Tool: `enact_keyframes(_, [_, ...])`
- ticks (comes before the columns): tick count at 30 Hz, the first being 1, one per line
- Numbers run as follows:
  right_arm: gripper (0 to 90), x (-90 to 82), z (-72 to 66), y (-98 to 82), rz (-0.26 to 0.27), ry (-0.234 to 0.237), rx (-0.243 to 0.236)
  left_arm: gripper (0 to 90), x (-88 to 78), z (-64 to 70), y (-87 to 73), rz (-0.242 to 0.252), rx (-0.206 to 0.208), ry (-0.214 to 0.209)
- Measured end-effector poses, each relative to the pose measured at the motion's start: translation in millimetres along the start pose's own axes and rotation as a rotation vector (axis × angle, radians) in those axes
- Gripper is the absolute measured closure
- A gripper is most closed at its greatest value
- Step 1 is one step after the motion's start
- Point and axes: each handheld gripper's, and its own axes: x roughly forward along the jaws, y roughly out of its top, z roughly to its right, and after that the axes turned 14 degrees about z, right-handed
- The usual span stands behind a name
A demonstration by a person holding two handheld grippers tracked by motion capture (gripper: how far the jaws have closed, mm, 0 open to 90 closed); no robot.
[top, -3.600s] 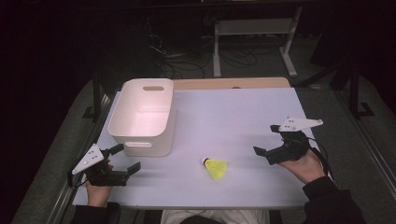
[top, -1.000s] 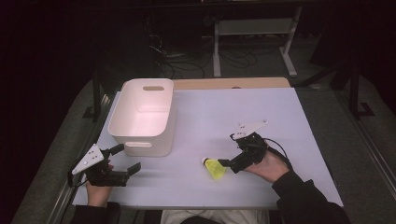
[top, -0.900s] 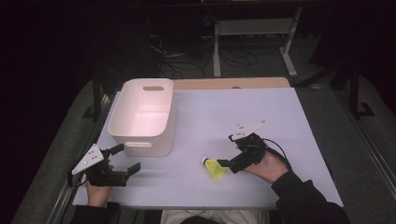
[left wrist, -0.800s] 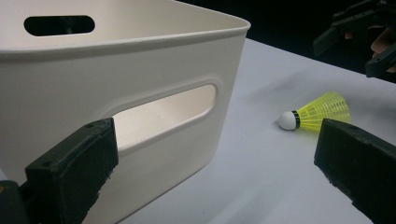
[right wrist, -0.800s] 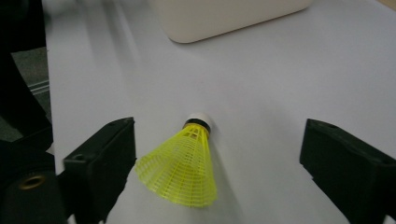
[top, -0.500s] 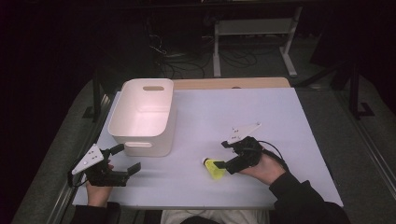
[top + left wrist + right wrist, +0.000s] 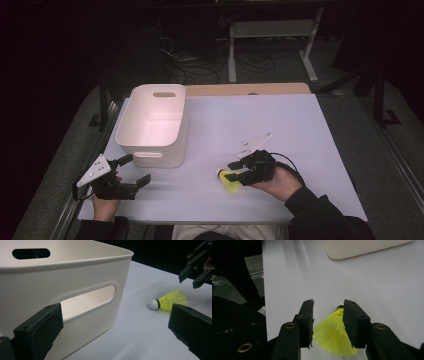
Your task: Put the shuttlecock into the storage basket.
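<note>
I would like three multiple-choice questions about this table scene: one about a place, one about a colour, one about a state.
1. Where does the shuttlecock lie?
A. inside the bin
B. on the table, between the right gripper's jaws
C. on the floor

2. What colour is its skirt?
A. yellow
B. red
C. blue

3. How does the left gripper stand?
A. shut on the bin's handle
B. shut on the shuttlecock
C. open, holding nothing

Answers: 1 B, the right gripper has a jaw on each side of it on the table. 2 A, the mesh is yellow. 3 C, its jaws stand wide apart beside the white bin.

Yellow mesh shuttlecock [image 7: 334,336] with white cork tip, lying sideways on the table's near edge
</note>
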Motion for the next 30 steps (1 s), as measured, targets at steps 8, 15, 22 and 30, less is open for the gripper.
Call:
enact_keyframes(8, [77.4,5.5,-6.9,1.6,-0.008,0.01,-0.007,0.0,-0.1,-0.1,0.0,0.001,0.0,0.001])
enact_keyframes(15, [85.8,12.4,-13.5,-0.1,-0.025,0.012,-0.002,0.0,-0.1,-0.1,0.1,0.001,0.0,0.0])
enact_keyframes(22, [88.1,20.4,-19.2,-6.1,-0.047,0.008,0.014,0.0,-0.1,-0.1,0.1,0.002,-0.001,0.0])
enact_keyframes(30, [88.5,30.0,-24.7,-17.0,-0.091,0.003,0.04,0.0,0.0,-0.1,0.1,0.002,-0.001,-0.001])
